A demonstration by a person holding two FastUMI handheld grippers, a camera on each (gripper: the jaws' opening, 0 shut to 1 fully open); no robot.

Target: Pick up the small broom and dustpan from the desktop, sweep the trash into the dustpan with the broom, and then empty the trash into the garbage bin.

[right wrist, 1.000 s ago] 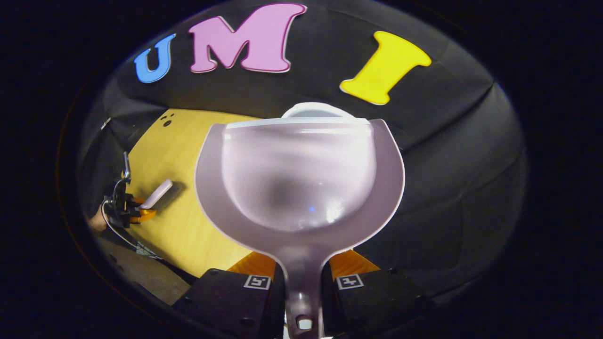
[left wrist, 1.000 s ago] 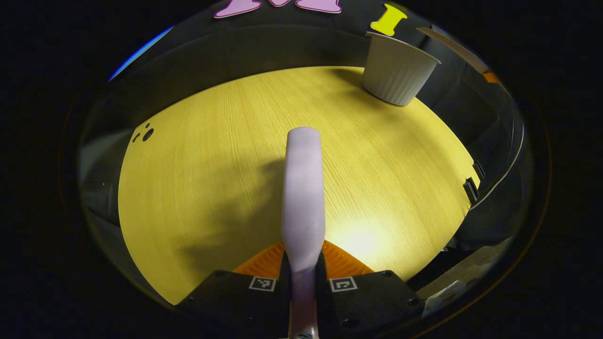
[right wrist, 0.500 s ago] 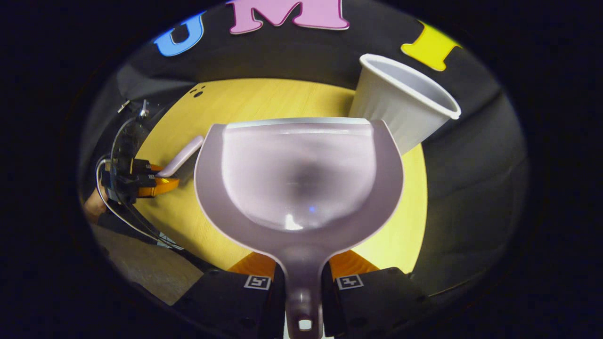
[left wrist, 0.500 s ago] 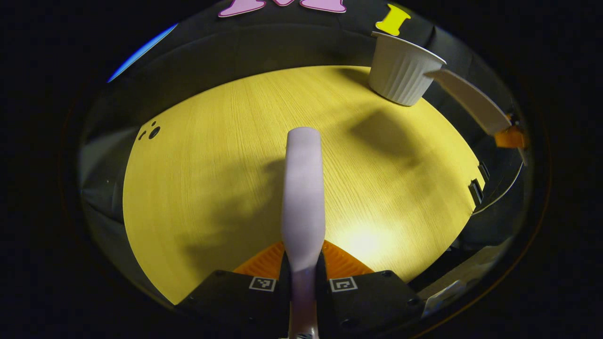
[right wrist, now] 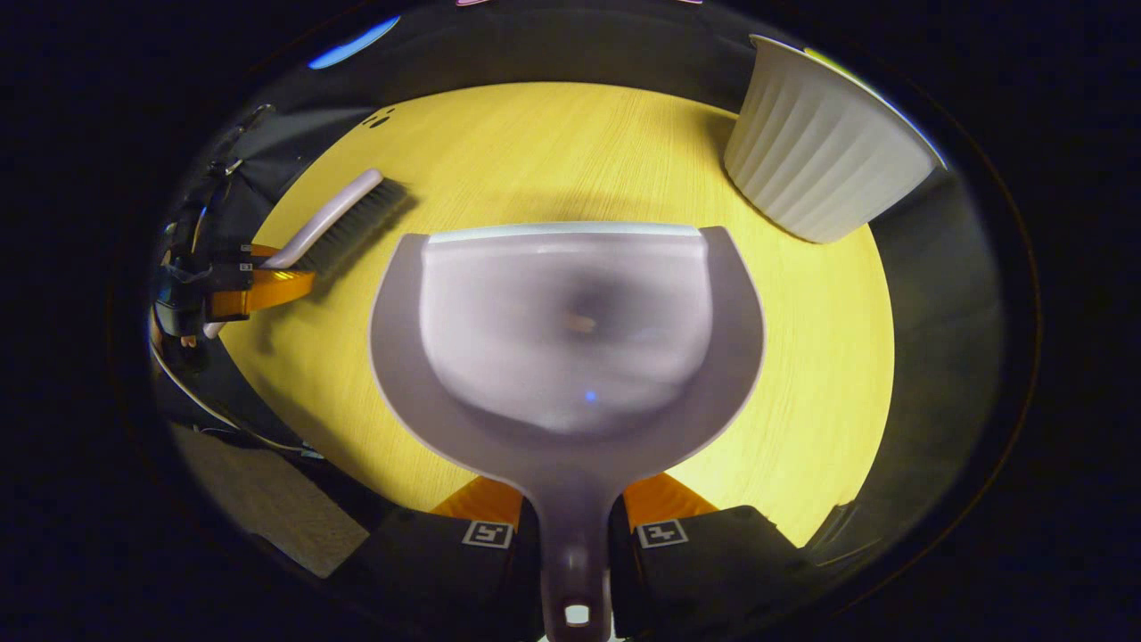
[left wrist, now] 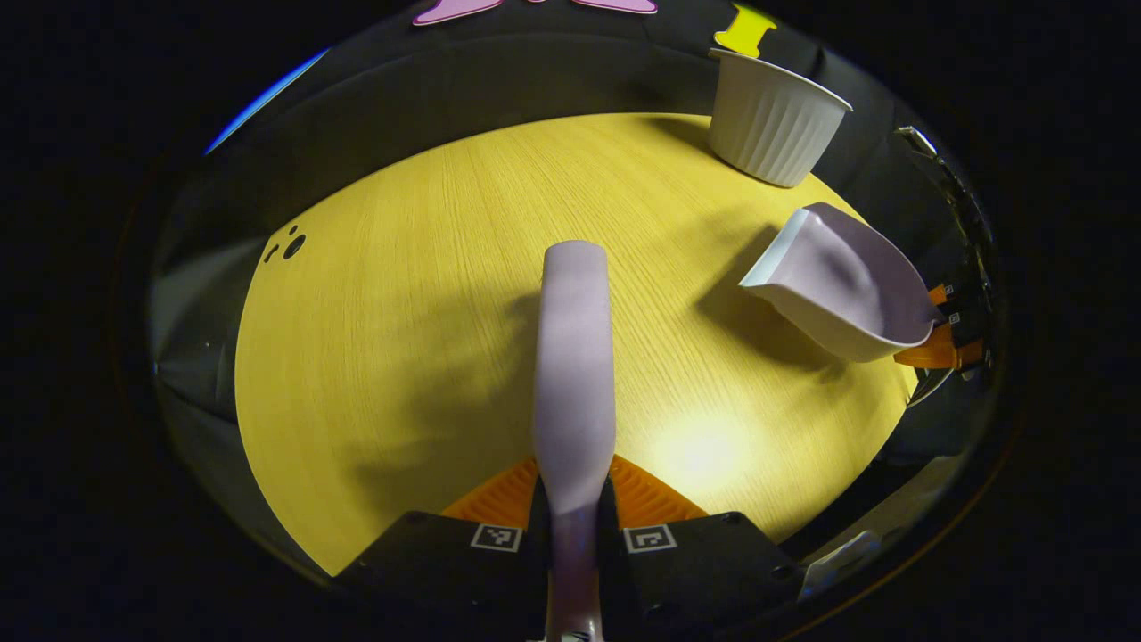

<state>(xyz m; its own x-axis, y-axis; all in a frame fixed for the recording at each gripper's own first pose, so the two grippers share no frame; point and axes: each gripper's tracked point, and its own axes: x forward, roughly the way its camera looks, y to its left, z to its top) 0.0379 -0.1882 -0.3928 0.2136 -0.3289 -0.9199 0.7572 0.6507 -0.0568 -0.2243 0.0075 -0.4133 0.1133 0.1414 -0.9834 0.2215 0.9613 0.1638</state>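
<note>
Both tools gripped by handles: left gripper (left wrist: 570,522) clamps broom (left wrist: 575,357); right gripper (right wrist: 570,535) clamps dustpan (right wrist: 570,348), mouth forward, near garbage bin (right wrist: 820,165).

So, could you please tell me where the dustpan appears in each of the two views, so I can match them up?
Left gripper view: the dustpan is at the right edge, above the table, held by the right gripper.
Right gripper view: the dustpan sits in the centre, its handle between that gripper's own fingers at the bottom.
Shared landmark: the white ribbed garbage bin, upper right in both.
</note>
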